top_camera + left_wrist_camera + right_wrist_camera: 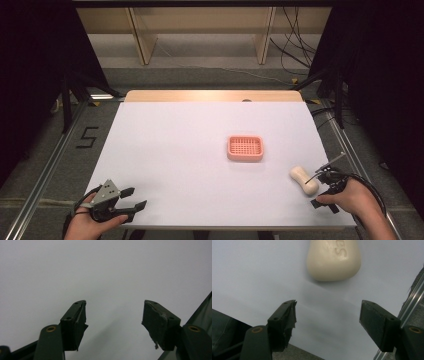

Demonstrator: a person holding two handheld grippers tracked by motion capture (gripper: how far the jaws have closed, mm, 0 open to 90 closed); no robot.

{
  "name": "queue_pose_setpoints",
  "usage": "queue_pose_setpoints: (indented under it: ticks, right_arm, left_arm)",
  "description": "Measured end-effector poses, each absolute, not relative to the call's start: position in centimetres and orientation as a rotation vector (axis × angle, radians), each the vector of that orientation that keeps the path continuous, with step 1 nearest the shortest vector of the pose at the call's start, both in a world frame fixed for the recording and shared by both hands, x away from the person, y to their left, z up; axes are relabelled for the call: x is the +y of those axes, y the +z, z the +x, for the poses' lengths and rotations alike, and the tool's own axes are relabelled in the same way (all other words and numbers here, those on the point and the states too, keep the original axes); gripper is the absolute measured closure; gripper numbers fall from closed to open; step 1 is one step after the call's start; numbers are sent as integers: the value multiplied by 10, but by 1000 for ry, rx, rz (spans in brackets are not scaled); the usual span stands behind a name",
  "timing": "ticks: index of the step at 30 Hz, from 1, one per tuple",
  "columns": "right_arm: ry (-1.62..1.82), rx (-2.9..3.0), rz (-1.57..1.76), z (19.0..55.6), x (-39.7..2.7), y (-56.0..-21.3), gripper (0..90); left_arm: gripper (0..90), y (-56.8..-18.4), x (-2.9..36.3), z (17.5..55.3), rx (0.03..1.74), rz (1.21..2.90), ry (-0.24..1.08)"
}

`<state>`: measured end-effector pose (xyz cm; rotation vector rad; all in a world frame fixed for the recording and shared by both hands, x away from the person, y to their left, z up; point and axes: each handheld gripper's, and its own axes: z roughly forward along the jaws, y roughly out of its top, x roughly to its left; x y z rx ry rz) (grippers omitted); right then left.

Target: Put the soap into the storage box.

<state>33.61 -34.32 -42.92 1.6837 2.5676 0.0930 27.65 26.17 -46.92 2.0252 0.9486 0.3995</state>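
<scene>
The far end of the cream soap bar [333, 258] is cut off at the top edge of the right gripper view, and its stamped lettering is only partly readable. The right gripper [328, 322] is held wide open just short of the soap, nothing gripped. The left gripper [115, 322] is seen open over bare white table [175, 150]. The pink soap dish [245, 148] is set mid-table, well apart.
</scene>
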Motion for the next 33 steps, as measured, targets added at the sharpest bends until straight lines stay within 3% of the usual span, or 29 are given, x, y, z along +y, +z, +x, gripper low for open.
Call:
queue_pose_setpoints:
  ticks: [7,8,33]
  right_arm:
    - [121,2585,1645,339,-345,-425,302]
    - [109,2567,1702,338,-343,-423,302]
    - [132,2569,1631,385,-331,-424,306]
  left_arm:
    - [351,-468,266,280,888,2076,440]
    - [350,-470,262,276,949,2010,401]
    - [350,-468,264,276,936,2029,413]
